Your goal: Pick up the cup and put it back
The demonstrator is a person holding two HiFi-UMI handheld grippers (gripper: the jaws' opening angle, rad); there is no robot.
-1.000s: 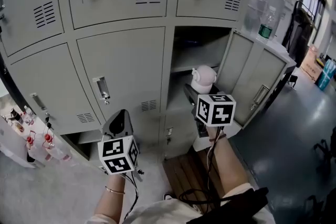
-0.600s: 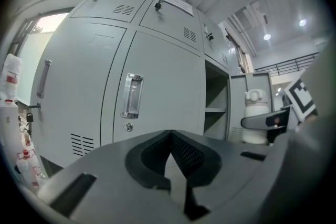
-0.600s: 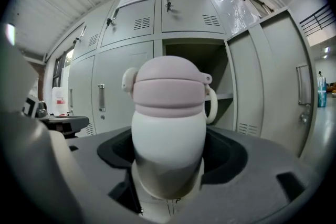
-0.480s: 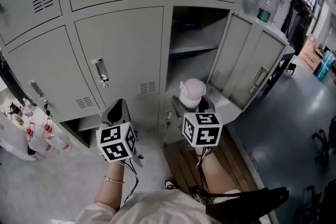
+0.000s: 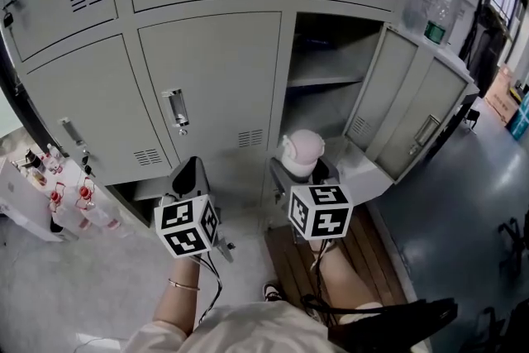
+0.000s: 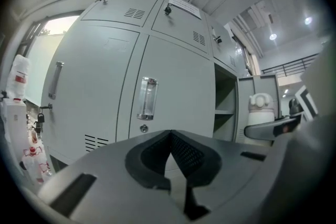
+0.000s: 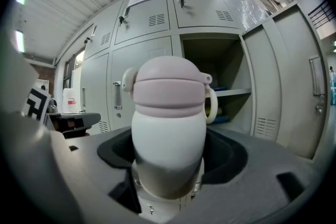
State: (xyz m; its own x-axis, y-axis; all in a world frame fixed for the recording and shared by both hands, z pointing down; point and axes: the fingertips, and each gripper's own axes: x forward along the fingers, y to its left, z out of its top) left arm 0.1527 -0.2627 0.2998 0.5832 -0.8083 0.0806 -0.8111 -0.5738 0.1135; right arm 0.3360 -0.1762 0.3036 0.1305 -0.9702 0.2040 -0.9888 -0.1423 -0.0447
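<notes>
Drawn back from the locker (image 5: pixel 332 62) and lower, the cup (image 7: pixel 168 113) stands clamped low in the right gripper (image 7: pixel 168 168): rigid, smooth, probably slippery. The left gripper (image 6: pixel 169 139) has its fingers (image 6: pixel 149 157) together, empty.

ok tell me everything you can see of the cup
The cup is bottle-shaped, with a rounded white body, a pale pink domed lid shut on top and a white loop handle beside the lid. It looks like smooth plastic. It stands upright, clamped low on its body by the right gripper, and is held in the air in front of the open locker, touching nothing else.
</notes>
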